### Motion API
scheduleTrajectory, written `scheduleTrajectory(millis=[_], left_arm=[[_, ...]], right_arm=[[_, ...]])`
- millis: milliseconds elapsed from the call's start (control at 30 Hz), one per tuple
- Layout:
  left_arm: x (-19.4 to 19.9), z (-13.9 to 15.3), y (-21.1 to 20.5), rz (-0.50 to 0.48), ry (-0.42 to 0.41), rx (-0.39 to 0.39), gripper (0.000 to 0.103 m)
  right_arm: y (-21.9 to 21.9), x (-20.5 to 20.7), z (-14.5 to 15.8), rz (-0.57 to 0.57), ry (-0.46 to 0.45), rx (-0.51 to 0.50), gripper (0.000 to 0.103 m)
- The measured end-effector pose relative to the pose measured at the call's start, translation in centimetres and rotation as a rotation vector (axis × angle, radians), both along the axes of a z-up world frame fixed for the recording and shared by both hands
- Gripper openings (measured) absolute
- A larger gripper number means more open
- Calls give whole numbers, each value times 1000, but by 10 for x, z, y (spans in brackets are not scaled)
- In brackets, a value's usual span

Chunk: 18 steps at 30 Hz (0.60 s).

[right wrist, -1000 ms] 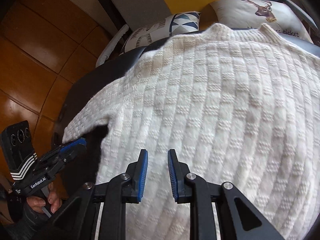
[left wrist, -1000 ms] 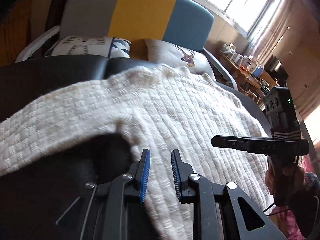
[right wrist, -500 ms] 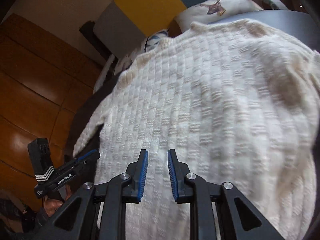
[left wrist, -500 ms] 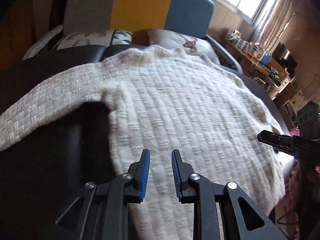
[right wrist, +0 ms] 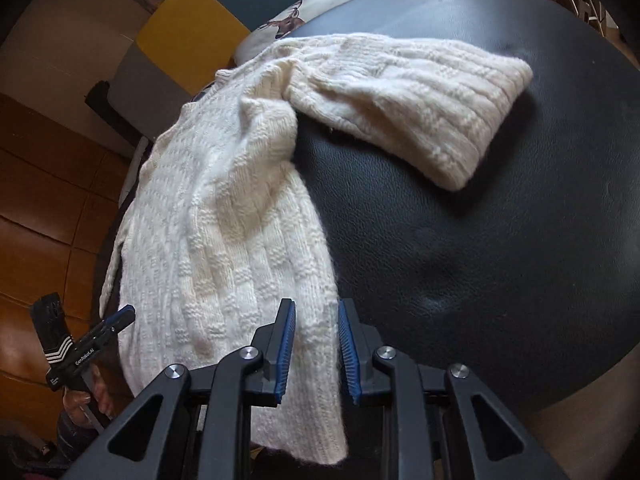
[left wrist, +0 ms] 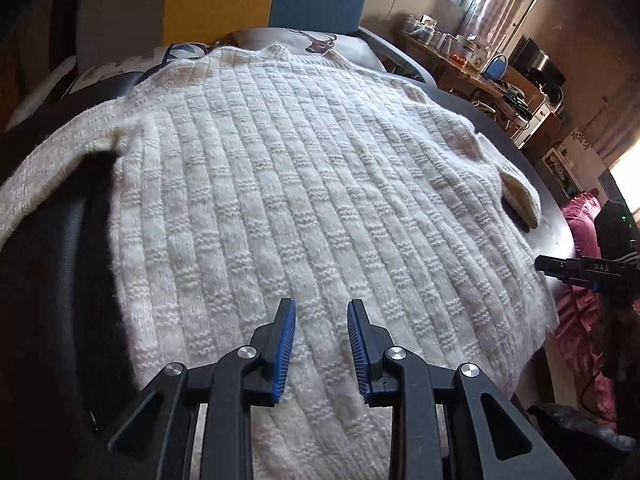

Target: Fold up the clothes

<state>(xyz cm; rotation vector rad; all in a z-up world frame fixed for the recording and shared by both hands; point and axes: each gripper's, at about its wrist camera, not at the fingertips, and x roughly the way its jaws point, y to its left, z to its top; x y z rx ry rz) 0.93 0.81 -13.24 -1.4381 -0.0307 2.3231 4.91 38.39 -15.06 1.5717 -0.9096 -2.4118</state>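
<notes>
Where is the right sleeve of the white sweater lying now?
In the right wrist view the sleeve lies spread on the black leather surface, upper right of the right gripper, below the deer pillow.

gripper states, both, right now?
Left gripper: jaws open, have just been opening, above the cream sweater, gripping nothing.
Right gripper: jaws open, have just been opening, over the sweater's edge, gripping nothing.

Cream cable-knit sweater (left wrist: 304, 184) spread flat on black leather sofa seat (right wrist: 460, 240), collar toward deer-print cushion (left wrist: 320, 42) behind, one sleeve (right wrist: 408, 108) stretched rightward.
</notes>
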Motion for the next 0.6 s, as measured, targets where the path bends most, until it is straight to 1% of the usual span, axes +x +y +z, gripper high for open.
scheduleTrajectory(millis=[100, 133, 200, 233, 333, 367, 500, 533, 600], left_arm=[[0, -6, -10, 22, -13, 45, 29], [0, -7, -14, 30, -17, 62, 29], [0, -9, -16, 48, -22, 86, 30], [1, -9, -16, 49, -21, 90, 31], [2, -9, -16, 41, -12, 94, 34], [3, -9, -15, 38, -10, 94, 34], [0, -10, -17, 33, -19, 109, 34], [0, -10, -17, 33, -22, 114, 34], [-1, -11, -17, 32, -26, 120, 34]], right_arm=[[0, 4, -5, -44, 22, -45, 24], [-3, 5, -4, -34, 32, -15, 25], [-13, 6, 0, 3, 55, 68, 24], [-18, 6, 2, 22, 67, 109, 21], [-48, 1, 11, 114, 52, 343, 15], [-57, -2, 13, 150, 40, 397, 9], [-73, 2, 33, 245, 39, 366, 7], [-75, 4, 31, 261, 13, 440, 7], [-64, 9, 16, 263, -47, 573, 7]])
